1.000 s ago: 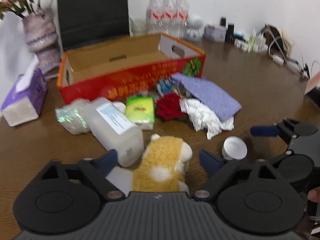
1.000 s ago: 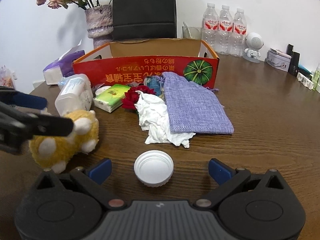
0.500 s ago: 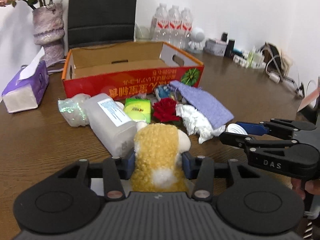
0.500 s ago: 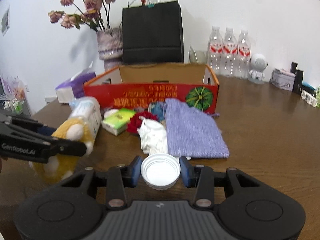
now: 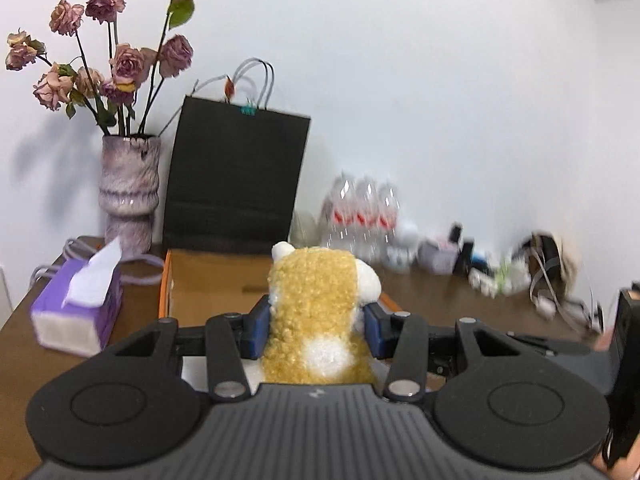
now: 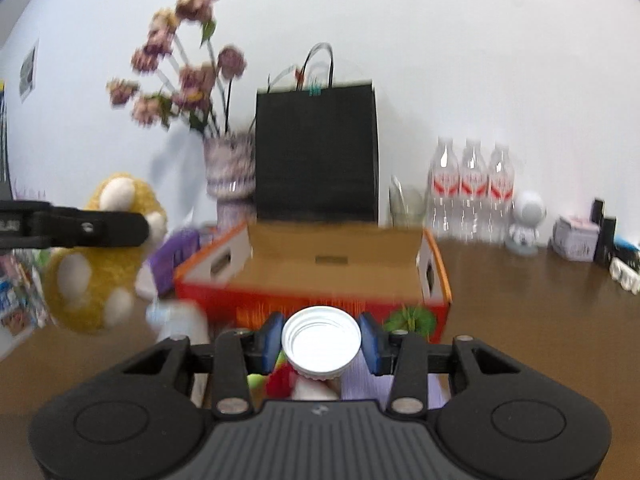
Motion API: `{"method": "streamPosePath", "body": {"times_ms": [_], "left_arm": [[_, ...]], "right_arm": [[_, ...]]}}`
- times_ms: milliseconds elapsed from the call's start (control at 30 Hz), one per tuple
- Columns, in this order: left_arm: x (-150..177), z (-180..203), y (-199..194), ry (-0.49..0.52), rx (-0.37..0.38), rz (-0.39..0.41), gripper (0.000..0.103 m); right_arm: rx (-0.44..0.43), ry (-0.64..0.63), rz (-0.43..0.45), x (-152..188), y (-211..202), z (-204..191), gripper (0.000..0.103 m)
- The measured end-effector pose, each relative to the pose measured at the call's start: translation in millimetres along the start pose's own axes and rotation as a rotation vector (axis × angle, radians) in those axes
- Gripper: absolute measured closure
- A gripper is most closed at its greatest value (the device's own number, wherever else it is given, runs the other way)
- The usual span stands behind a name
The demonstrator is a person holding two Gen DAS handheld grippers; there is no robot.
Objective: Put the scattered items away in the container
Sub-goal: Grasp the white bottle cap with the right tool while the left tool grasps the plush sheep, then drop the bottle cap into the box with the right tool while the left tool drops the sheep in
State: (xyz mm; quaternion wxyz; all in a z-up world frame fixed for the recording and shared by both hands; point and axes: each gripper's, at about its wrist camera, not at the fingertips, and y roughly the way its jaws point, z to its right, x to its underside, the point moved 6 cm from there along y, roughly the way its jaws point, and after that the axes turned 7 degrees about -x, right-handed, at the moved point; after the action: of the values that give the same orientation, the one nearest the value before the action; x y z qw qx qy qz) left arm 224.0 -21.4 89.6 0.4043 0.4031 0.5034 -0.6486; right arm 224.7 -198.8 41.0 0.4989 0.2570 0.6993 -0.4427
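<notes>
Carrying plush toy (image 5: pixel 316 316) and white lid (image 6: pixel 321 339), each pinched between fingers, toward cardboard box (image 6: pixel 316 280).
Next: clearing near rim, then spreading both pairs over open interior.

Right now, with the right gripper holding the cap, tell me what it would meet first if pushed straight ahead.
Likely the orange cardboard box. The right gripper, shut on the white cap, points at the box's near red wall and open top. It seems lifted, so it might instead clear the wall and reach the black paper bag; depth is unclear.
</notes>
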Motion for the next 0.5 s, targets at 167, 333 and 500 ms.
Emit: {"method": "streamPosePath", "body": {"times_ms": [167, 333, 500], "left_arm": [[-21, -7, 49, -0.076, -0.031, 0.035, 0.057], [-28, -20, 98, -0.137, -0.093, 0.053, 0.057], [-19, -36, 135, -0.262, -0.115, 0.039, 0.057]], "right_arm": [[0.026, 0.007, 0.052, -42, 34, 11, 0.064], [0.049, 0.029, 0.071, -69, 75, 34, 0.064], [0.036, 0.061, 0.026, -73, 122, 55, 0.064]]}}
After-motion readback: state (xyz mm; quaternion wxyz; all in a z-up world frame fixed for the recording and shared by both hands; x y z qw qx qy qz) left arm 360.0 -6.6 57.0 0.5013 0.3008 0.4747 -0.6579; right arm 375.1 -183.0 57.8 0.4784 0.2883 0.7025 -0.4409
